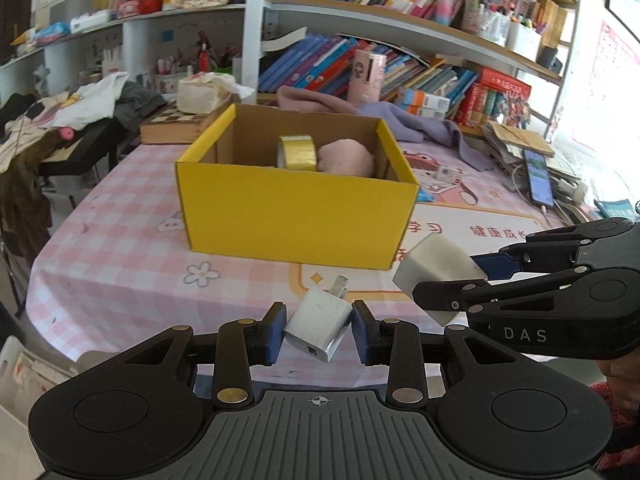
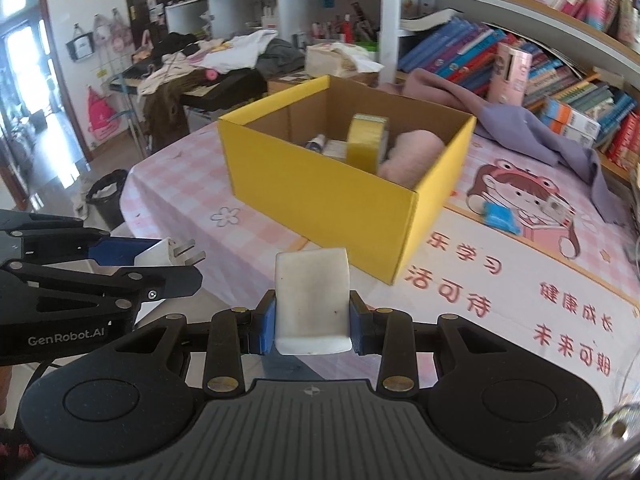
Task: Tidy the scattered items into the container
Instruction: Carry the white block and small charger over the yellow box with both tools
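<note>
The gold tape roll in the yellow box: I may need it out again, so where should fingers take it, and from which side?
Grip the gold tape roll across its two flat faces, coming from above through the open top of the yellow cardboard box. It stands on edge beside a pink cloth bundle.

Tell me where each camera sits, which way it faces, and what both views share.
Left wrist: sits on the left gripper, looking along its fingers at the yellow cardboard box; it clamps a white plug-in charger; the right gripper enters from the right.
Right wrist: sits on the right gripper, facing the same box; it clamps a white rectangular block; the left gripper enters from the left.
Shared: box, gold tape roll, pink checked tablecloth.
</note>
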`<state>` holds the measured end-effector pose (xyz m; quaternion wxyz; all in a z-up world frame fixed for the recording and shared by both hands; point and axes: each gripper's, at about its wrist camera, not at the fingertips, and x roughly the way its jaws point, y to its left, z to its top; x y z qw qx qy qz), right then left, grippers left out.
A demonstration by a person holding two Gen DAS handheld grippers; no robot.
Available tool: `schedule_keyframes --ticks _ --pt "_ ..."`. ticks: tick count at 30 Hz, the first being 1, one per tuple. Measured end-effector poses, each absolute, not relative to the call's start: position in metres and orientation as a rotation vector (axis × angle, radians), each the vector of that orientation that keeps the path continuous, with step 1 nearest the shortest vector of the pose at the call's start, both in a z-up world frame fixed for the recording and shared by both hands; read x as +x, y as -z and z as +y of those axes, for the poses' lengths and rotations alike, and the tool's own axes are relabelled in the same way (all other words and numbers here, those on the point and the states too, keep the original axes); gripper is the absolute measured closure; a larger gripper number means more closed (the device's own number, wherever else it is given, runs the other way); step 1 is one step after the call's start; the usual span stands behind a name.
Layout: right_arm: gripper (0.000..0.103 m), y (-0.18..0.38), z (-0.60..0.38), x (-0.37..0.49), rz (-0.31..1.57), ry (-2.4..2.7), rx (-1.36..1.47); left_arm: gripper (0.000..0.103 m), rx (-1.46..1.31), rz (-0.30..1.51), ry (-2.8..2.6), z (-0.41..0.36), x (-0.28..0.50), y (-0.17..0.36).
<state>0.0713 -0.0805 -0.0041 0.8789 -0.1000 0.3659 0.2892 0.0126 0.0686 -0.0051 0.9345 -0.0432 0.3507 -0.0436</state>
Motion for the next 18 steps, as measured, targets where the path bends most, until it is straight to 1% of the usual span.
schedule_keyframes --ticks 9,18 --pt "0.07 -0.003 -0.068 0.085 0.701 -0.653 -0.259 0.069 -0.121 0.697 0.043 0.079 0.025 0.002" --pt "0.07 -0.027 -0.066 0.128 0.601 -0.674 -0.245 0.069 -0.106 0.627 0.022 0.087 0.066 -0.023"
